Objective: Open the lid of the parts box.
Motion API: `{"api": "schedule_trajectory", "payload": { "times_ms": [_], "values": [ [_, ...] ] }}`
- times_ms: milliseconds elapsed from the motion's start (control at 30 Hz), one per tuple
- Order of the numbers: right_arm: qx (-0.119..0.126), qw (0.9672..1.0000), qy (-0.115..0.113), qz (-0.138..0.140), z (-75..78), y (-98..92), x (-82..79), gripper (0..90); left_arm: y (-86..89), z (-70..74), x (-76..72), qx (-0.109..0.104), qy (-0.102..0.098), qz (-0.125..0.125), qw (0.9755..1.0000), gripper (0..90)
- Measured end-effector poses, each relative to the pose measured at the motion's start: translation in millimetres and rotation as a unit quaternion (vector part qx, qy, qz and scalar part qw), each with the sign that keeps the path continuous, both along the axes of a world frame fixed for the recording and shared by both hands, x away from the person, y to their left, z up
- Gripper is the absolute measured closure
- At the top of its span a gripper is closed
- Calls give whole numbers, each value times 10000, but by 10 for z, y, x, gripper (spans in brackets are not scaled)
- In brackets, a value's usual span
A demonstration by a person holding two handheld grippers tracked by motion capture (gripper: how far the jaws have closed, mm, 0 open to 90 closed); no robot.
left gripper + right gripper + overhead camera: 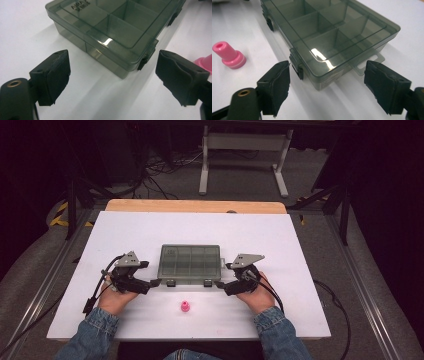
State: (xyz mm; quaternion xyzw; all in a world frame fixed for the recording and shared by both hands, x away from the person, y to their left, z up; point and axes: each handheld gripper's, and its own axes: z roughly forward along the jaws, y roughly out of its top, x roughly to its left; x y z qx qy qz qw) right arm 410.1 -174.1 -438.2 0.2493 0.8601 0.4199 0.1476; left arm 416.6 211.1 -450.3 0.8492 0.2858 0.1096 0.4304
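Observation:
A smoky-grey clear compartment box (pixel 190 264) lies closed in the middle of the white board, two black latches on its near edge. My left gripper (pixel 149 274) sits at the box's left near corner and my right gripper (pixel 226 275) at its right near corner. In the left gripper view the jaws stand wide around the corner of the box (pixel 112 27) without touching it, so the left gripper (pixel 113 70) is open. The right gripper (pixel 328 77) is likewise open, the box (pixel 329 30) just ahead of its pads. A small pink peg-like piece (pixel 185 307) stands in front of the box.
The white board (pixel 150 225) lies on a wooden table whose far edge (pixel 195 206) shows behind it. The pink piece (pixel 229 55) is left of the right gripper's jaws and appears at the right edge (pixel 203 63) of the left gripper view. Cables trail from both grippers.

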Motion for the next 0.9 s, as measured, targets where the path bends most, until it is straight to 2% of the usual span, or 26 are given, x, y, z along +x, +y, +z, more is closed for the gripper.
{"api": "schedule_trajectory", "payload": {
  "times_ms": [67, 300, 500, 767, 900],
  "values": [
    [-75, 10000, 33, 10, -18, 5, -1, 216, -14, -24, 8, 104, 47, -35, 9999, 137],
    [-276, 9994, 193, 22, -68, 23, -4, 236, -29, -53, 13, 201, 105, -96, 9997, 150],
    [-426, 9987, 279, 56, -110, 41, -9, 246, -44, -91, 20, 373, 207, -225, 9988, 192],
    [-444, 9986, 270, 50, -113, 36, -22, 291, -49, -92, 15, 366, 239, -325, 9985, 251],
    [-413, 9989, 220, 44, -102, 29, -34, 368, -41, -86, 10, 282, 253, -368, 9986, 304]
  ]
}}
